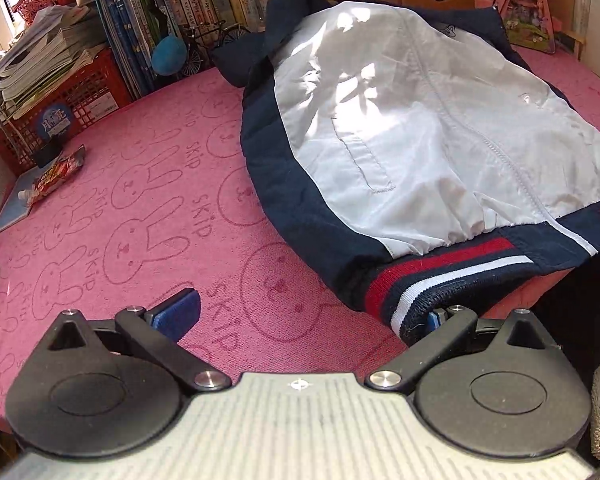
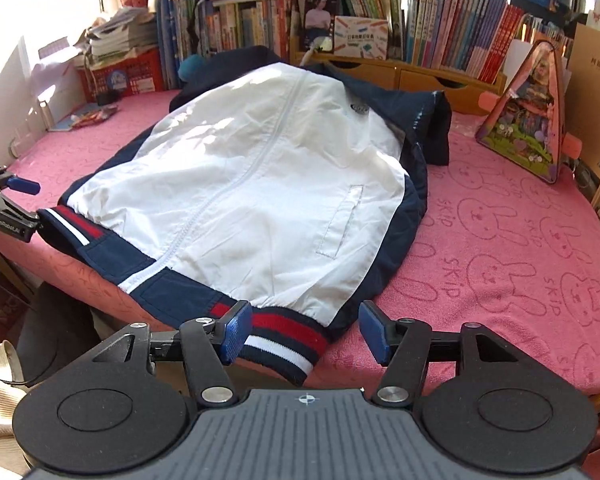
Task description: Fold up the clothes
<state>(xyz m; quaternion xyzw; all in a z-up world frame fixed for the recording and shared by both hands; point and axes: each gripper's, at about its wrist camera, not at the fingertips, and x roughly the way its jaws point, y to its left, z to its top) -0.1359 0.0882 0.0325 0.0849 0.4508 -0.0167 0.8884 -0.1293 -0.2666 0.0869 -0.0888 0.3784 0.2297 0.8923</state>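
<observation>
Navy-and-white jacket (image 2: 240,184) spread flat, front up and zipped, on pink bunny-print table (image 2: 500,240). Long axis running from striped hem band (image 2: 284,340) at the near edge to collar by the bookshelf (image 2: 440,48) at the back. Laid out this way, probably to ready both sides for folding inward.

Right tool (image 2: 304,332) wide apart, straddling the hem corner, pads not pressing the cloth.

Left tool (image 1: 312,312) spread wide at the opposite hem corner; one pad over bare table, the other tucked behind the hem band, grip not apparent.
</observation>
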